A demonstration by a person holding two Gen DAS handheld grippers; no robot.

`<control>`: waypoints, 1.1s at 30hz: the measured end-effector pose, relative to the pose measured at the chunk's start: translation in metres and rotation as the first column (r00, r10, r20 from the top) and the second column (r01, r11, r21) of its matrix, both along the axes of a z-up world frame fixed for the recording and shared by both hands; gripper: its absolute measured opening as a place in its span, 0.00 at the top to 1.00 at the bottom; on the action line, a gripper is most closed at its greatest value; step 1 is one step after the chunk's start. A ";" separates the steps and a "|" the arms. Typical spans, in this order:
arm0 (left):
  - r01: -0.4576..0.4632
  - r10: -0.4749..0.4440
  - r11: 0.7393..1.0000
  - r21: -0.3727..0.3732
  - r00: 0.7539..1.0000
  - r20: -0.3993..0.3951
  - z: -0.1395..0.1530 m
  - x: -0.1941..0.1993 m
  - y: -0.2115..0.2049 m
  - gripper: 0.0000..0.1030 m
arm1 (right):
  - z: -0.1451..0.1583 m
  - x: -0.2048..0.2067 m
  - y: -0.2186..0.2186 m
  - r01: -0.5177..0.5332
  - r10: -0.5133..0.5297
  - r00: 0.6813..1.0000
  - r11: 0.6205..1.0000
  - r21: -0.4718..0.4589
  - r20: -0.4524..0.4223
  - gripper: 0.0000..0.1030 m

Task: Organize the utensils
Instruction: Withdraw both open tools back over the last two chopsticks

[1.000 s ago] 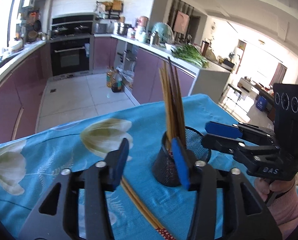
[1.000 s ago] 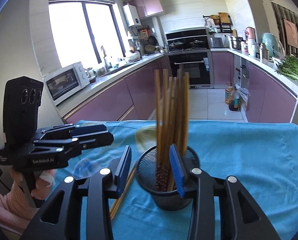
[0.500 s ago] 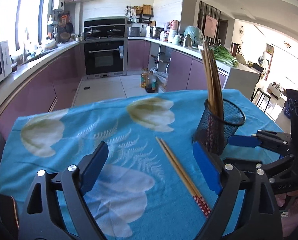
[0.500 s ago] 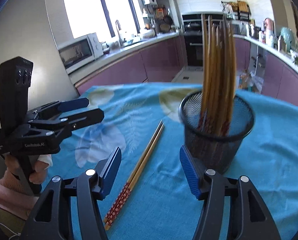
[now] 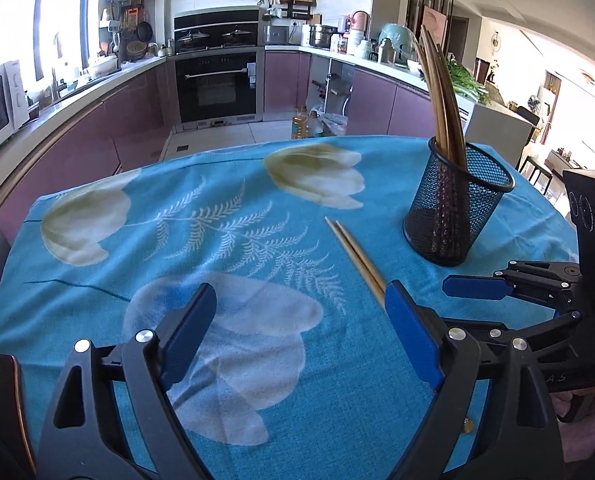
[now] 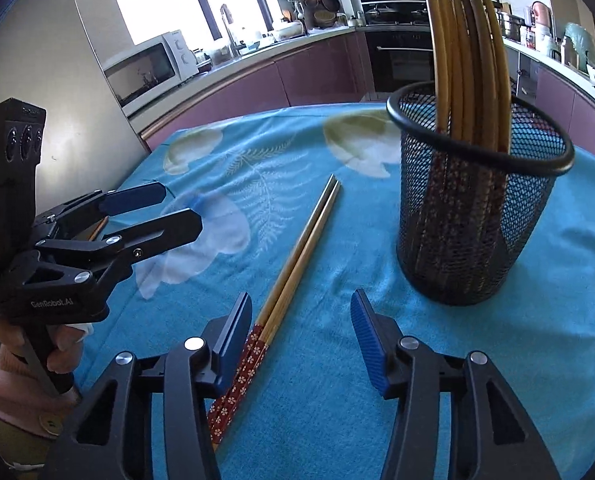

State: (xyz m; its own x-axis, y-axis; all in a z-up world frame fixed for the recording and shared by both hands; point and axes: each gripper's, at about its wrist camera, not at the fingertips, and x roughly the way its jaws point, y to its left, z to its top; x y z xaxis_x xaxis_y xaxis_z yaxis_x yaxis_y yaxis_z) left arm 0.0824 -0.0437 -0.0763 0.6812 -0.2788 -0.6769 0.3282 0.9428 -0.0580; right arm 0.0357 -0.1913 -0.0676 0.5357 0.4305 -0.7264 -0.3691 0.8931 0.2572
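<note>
Loose chopstick pair (image 6: pixel 297 258) lies flat on the desk, two wooden sticks side by side, red floral-patterned handle ends toward the right claw (image 6: pixel 301 340); black mesh cup (image 6: pixel 473 216) stands upright just beside it, full of matching chopsticks (image 6: pixel 469 60); right claw jaws parted, just been closing, patterned ends between them, unpinched; left claw (image 5: pixel 297 332) spread wide, empty; desk cloth (image 5: pixel 217 220) turquoise with pale tulips; purple kitchen cabinets (image 5: pixel 97 136), black oven (image 5: pixel 217 84) behind.
</note>
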 end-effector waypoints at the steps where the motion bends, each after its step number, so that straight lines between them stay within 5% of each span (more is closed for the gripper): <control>1: 0.000 0.000 1.000 -0.001 1.000 -0.007 -0.001 0.001 0.000 0.18 | -0.001 0.000 0.001 0.001 -0.001 1.000 1.000 -0.007 -0.001 0.54; 22: 0.040 -0.039 0.999 0.018 0.998 -0.053 -0.016 0.011 -0.014 0.18 | -0.007 -0.002 0.005 0.009 -0.010 1.000 0.997 -0.071 -0.012 0.67; 33: 0.131 -0.123 0.990 0.051 0.982 -0.144 -0.033 0.023 -0.043 0.29 | -0.008 -0.003 -0.012 0.029 -0.030 0.999 0.999 -0.036 -0.030 0.69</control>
